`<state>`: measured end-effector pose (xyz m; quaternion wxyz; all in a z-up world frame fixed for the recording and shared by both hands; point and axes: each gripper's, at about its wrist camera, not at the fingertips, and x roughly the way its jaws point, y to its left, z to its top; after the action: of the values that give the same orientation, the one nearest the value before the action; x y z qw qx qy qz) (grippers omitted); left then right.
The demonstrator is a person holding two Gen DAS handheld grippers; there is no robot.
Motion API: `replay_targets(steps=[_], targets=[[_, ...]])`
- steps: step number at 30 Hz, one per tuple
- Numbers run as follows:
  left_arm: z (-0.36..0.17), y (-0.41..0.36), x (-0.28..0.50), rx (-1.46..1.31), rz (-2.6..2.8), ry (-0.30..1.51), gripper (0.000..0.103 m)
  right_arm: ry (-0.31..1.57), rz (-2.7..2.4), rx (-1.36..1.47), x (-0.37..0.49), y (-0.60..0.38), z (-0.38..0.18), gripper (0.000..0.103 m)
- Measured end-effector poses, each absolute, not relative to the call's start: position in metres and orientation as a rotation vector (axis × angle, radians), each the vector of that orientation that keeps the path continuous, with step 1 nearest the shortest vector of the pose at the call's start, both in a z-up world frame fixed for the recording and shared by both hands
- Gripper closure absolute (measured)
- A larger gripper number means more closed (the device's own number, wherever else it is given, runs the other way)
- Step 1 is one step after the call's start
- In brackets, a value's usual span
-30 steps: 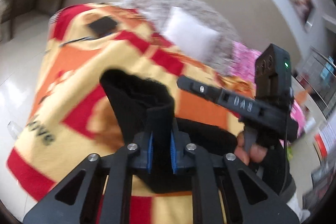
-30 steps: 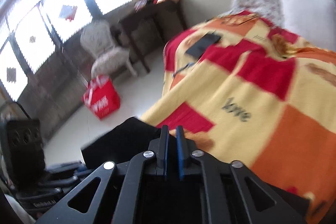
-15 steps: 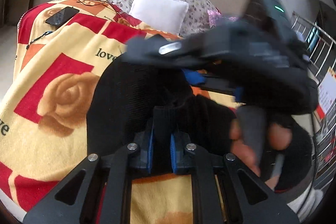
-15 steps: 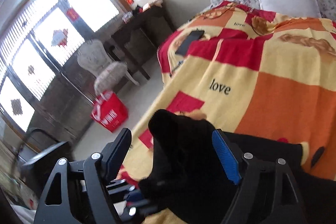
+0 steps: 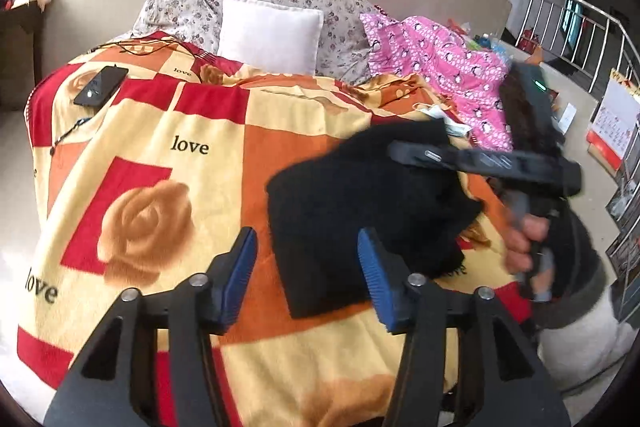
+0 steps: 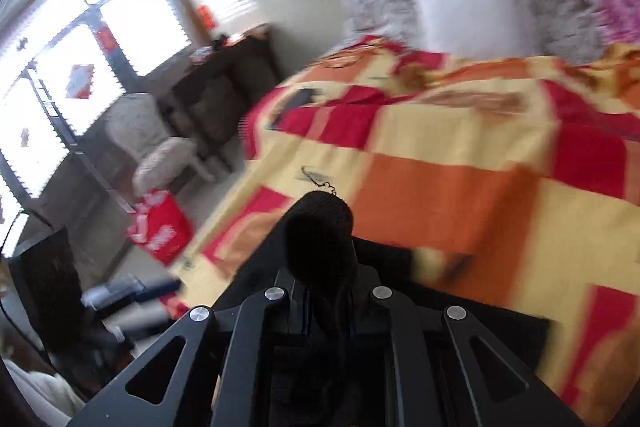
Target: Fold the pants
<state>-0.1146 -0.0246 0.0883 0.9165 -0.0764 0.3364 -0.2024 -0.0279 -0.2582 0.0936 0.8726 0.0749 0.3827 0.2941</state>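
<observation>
gaping wide and empty, the left tongs (image 5: 306, 277) are hovering beside the black pants (image 5: 360, 211) near the bed's front edge; right tongs (image 6: 326, 291) are pinching a fold, which risks slipping loose.

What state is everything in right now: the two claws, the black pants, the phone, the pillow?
Left claw: open, holding nothing.
Right claw: shut on black pants.
Black pants: partly folded, lying on the blanket, one part lifted by the right claw.
Blanket: spread over the bed.
Phone: lying flat on the blanket.
White pillow: propped upright.
</observation>
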Motion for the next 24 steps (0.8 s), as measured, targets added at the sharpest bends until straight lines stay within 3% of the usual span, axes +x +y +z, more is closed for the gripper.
replay_targets(steps=[3, 8, 14, 19, 24], targets=[[0.078, -0.041, -0.098, -0.140, -0.429, 0.726, 0.046, 0.845, 0.501, 0.126, -0.037, -0.291, 0.080, 0.089], [0.056, -0.077, -0.067, -0.096, -0.433, 0.809, 0.045, 0.875, 0.242, 0.000, -0.031, -0.318, 0.046, 0.055], [0.060, -0.097, -0.054, -0.055, -0.411, 0.815, 0.042, 0.749, 0.326, 0.131, -0.055, -0.337, 0.085, 0.054], [0.050, -0.109, -0.031, -0.029, -0.371, 0.852, 0.042, 0.780, 0.444, 0.094, -0.050, -0.305, 0.077, 0.058], [0.037, -0.123, -0.017, 0.022, -0.337, 0.855, 0.021, 0.891, 0.346, -0.039, -0.018, -0.292, 0.030, 0.059]])
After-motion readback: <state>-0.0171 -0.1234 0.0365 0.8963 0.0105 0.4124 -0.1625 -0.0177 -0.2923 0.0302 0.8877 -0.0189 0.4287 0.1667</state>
